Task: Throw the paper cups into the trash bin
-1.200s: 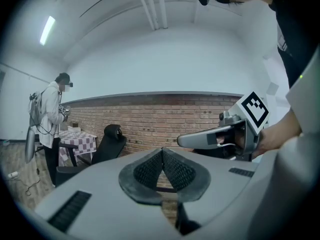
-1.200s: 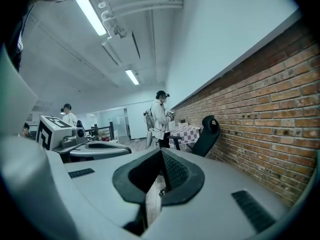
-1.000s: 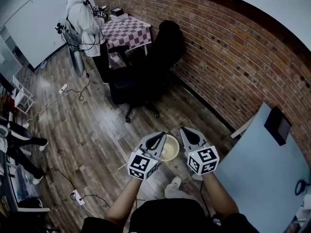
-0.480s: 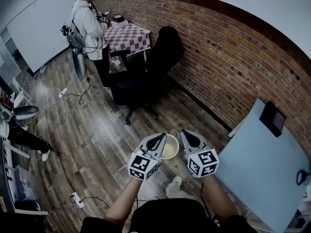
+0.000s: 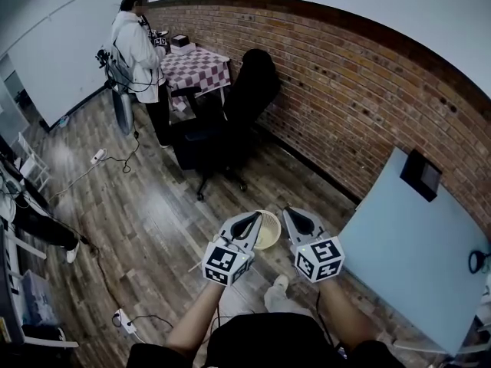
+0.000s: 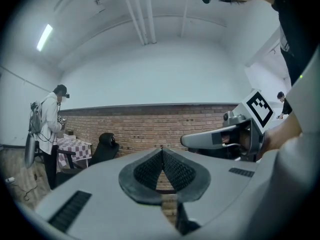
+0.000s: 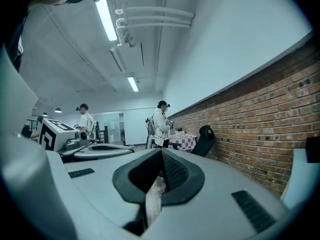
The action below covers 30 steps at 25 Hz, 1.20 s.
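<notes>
Between the tips of the two tongs hangs the paper cup (image 5: 268, 231), upright above the wooden floor (image 5: 153, 221), with nothing showing inside its mouth. The left tongs (image 5: 258, 216) are closed on its rim. The right tongs (image 5: 290, 211) seem closed on the opposite wall, a pale strip pinched there. No trash bin is in view, so I judge this the carry. Next comes finding the bin, holding the cup over its mouth and releasing both. Right of the cup stands a pale table (image 5: 406, 236).

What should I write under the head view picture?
Seen from above: the left gripper pinches a paper cup by its rim, the right gripper shut beside it, over a wooden floor.
</notes>
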Each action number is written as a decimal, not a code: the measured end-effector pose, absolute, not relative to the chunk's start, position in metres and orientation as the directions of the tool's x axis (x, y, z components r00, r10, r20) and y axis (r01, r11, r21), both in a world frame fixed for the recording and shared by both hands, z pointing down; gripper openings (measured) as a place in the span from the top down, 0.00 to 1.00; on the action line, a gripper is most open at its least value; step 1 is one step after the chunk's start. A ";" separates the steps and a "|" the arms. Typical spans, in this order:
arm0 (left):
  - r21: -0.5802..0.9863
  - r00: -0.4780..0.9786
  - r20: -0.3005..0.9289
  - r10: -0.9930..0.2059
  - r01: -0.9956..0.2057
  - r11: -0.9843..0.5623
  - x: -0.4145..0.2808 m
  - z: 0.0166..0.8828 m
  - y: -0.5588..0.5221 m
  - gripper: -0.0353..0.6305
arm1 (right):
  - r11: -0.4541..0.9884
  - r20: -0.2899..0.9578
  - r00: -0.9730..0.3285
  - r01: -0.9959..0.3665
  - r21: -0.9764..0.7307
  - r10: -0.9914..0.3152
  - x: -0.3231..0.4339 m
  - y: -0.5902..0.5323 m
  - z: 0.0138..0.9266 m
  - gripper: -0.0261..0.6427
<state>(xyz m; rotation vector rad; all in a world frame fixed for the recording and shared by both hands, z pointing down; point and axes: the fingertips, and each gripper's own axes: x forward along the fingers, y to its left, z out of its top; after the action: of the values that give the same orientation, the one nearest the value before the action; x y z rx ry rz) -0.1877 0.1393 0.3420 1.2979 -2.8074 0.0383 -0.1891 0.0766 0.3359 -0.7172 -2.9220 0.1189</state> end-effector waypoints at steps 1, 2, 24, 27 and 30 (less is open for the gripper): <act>-0.004 -0.645 0.055 -0.762 -0.763 0.646 -0.183 0.342 0.140 0.93 | 0.885 0.105 -0.880 0.453 -0.107 0.463 -0.184 0.077 0.335 0.97; -0.005 -0.644 0.058 -0.763 -0.765 0.645 -0.178 0.343 0.141 0.93 | 0.887 0.103 -0.882 0.450 -0.106 0.460 -0.180 0.078 0.335 0.97; -0.045 -0.627 0.043 -0.778 -0.779 0.626 -0.111 0.326 0.158 0.93 | 0.902 0.050 -0.902 0.424 -0.087 0.429 -0.112 0.082 0.320 0.97; -0.046 -0.617 0.041 -0.786 -0.787 0.615 -0.104 0.327 0.159 0.93 | 0.904 0.053 -0.905 0.418 -0.087 0.423 -0.104 0.085 0.324 0.97; -0.048 -0.604 0.039 -0.796 -0.797 0.602 -0.098 0.329 0.159 0.93 | 0.909 0.053 -0.910 0.406 -0.089 0.412 -0.098 0.088 0.326 0.97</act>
<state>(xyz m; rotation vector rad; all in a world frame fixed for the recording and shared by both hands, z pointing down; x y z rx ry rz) -0.0977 0.1590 0.3289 1.3924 -2.7998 0.0951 -0.0982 0.0878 0.3263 -0.6438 -3.0008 0.1162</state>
